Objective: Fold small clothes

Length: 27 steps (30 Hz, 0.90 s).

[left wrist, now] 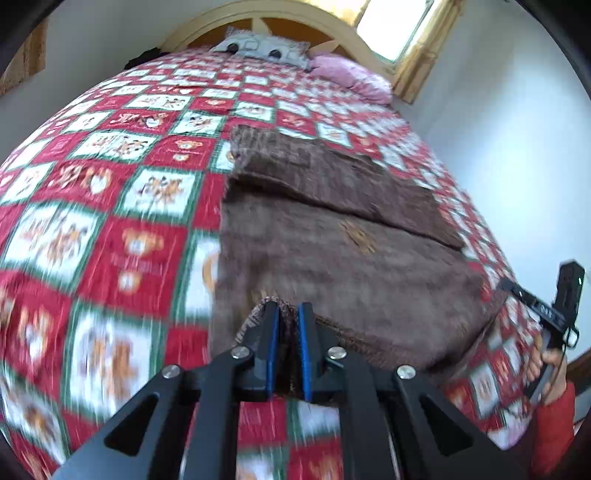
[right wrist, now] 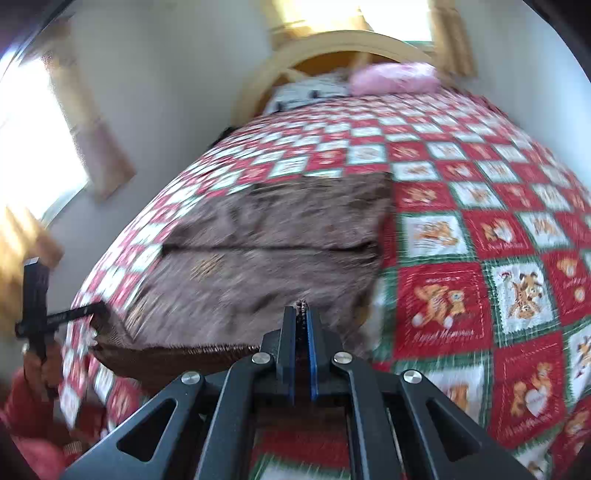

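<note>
the brown knitted garment [left wrist: 332,229] lies spread on the checkered bedspread [left wrist: 110,206], well short of the pink pillow [left wrist: 351,75]. the left tool [left wrist: 289,310] is clenched on its near hem; the right tool [right wrist: 303,314] is clenched on that same hem, further along.

Daylight floods from an overexposed window [left wrist: 399,26] at the top of the frame | motion blur smears the quilt [left wrist: 110,229], worst lower left | fisheye bends edges, black vignette in the corners
</note>
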{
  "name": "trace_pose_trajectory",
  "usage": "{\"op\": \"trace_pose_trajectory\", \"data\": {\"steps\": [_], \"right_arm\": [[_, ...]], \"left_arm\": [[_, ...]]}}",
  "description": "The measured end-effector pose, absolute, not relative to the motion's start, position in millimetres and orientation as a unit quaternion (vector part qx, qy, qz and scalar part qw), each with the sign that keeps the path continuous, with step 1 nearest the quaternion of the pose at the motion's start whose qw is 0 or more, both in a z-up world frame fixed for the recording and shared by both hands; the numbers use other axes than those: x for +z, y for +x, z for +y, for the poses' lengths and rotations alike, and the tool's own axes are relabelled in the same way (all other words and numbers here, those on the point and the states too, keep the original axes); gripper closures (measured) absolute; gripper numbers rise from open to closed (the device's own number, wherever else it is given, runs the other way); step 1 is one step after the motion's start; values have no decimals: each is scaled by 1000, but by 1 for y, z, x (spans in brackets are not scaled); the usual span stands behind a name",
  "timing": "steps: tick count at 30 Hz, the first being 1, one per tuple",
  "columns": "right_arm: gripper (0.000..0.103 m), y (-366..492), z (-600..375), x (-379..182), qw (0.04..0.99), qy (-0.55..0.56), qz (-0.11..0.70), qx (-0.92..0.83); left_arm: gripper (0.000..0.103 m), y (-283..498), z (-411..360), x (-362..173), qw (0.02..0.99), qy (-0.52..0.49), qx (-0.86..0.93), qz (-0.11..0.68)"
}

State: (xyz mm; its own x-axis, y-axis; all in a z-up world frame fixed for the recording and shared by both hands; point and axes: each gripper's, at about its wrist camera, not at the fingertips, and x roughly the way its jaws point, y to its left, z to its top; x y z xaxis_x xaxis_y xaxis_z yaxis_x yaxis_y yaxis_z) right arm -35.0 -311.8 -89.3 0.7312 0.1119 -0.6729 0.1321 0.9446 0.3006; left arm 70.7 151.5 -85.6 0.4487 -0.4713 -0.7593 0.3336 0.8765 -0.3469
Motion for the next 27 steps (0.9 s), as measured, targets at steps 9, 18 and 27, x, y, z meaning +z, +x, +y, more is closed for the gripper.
{"op": "trace_pose_trajectory", "data": {"steps": [9, 18, 27], "right_arm": [[98, -26, -330, -129, 908, 195, 369, -31], [98, -28, -325, -130, 917, 179, 353, -42], [98, -32, -323, -128, 918, 179, 351, -36]], "left_arm": [[39, 120, 164, -60, 863, -43, -257, 433], [32, 111, 125, -93, 860, 84, -294, 408], [64, 124, 103, -129, 843, 82, -299, 439]]}}
